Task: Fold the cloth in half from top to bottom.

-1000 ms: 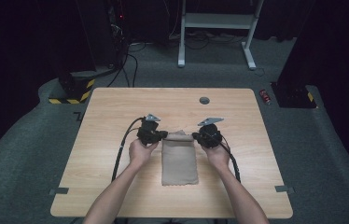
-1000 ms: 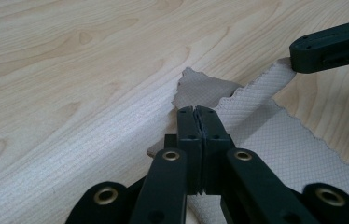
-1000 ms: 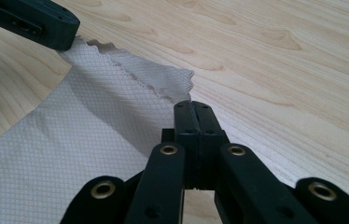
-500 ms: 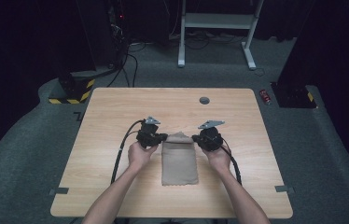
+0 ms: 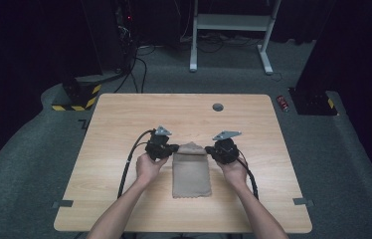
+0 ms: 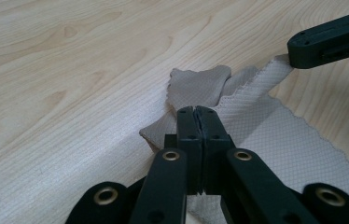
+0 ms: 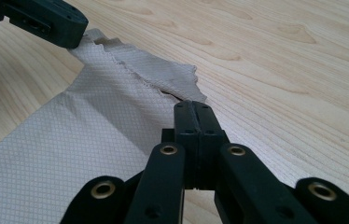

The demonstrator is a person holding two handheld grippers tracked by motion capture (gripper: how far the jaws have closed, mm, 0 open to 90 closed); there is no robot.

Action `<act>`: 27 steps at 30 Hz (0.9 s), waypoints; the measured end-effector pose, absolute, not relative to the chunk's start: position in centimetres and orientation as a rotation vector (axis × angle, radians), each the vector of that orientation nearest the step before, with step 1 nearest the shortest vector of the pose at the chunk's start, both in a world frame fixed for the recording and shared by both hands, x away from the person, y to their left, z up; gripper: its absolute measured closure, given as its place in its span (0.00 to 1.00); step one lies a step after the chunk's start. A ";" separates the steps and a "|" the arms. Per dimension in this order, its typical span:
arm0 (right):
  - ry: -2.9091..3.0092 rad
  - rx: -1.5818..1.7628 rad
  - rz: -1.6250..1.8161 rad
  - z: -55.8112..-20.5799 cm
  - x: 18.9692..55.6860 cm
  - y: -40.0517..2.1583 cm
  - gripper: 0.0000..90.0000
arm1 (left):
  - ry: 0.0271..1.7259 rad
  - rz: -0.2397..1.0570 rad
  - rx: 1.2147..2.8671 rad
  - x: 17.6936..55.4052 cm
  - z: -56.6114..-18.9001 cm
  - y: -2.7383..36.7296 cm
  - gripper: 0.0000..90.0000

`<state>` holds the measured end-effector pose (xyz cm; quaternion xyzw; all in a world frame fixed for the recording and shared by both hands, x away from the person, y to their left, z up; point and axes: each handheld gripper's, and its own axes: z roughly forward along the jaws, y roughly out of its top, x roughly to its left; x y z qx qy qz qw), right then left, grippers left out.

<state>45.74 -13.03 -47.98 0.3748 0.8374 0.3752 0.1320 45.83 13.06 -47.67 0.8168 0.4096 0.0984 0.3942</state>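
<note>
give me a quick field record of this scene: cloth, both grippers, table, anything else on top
cloth: beige cloth, lying flat on the table, far edge bunched and lifted
left gripper: left gripper, jaws shut on the cloth's far left corner
right gripper: right gripper, jaws shut on the cloth's far right corner
table: light wooden table
other item: small dark round disc near the table's far edge, apart from the cloth
floor: small red item beside the table's far right corner
</note>
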 end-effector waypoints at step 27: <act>2.435 1.054 1.135 -47.4 44.3 -13.4 1.00 | 1.022 0.208 2.050 44.7 -47.4 13.6 0.99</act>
